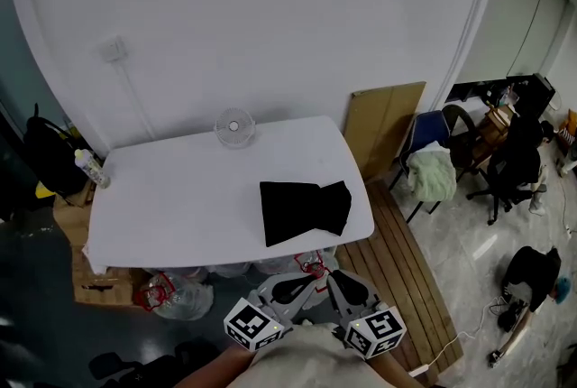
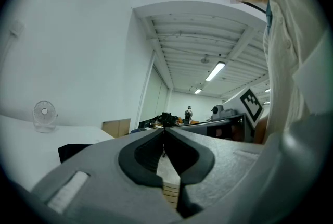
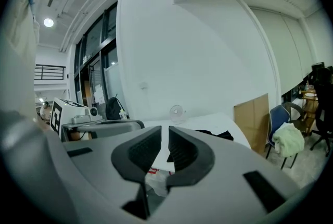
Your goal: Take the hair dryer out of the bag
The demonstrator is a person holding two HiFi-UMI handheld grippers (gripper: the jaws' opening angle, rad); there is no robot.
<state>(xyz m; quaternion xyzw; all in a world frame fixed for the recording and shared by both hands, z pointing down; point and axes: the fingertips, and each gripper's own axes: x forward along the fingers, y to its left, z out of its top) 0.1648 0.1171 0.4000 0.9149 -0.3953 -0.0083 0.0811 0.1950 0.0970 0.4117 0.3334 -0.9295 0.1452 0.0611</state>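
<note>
A black bag [image 1: 302, 210] lies flat on the white table [image 1: 180, 188], near its front right corner; it also shows in the left gripper view [image 2: 70, 151] and the right gripper view [image 3: 218, 134]. No hair dryer is in sight. Both grippers hang side by side below the table's front edge, short of the bag and close to my body. My left gripper [image 1: 297, 280] [image 2: 164, 132] is shut and holds nothing. My right gripper [image 1: 341, 280] [image 3: 168, 129] shows a narrow gap between its pads, with nothing in it.
A small white fan [image 1: 233, 126] stands at the table's far edge and a bottle [image 1: 92, 168] at its left end. Plastic bags [image 1: 176, 294] sit under the table. A cardboard panel [image 1: 383, 120], a chair with green cloth [image 1: 433, 171] and wooden decking [image 1: 406, 278] lie to the right.
</note>
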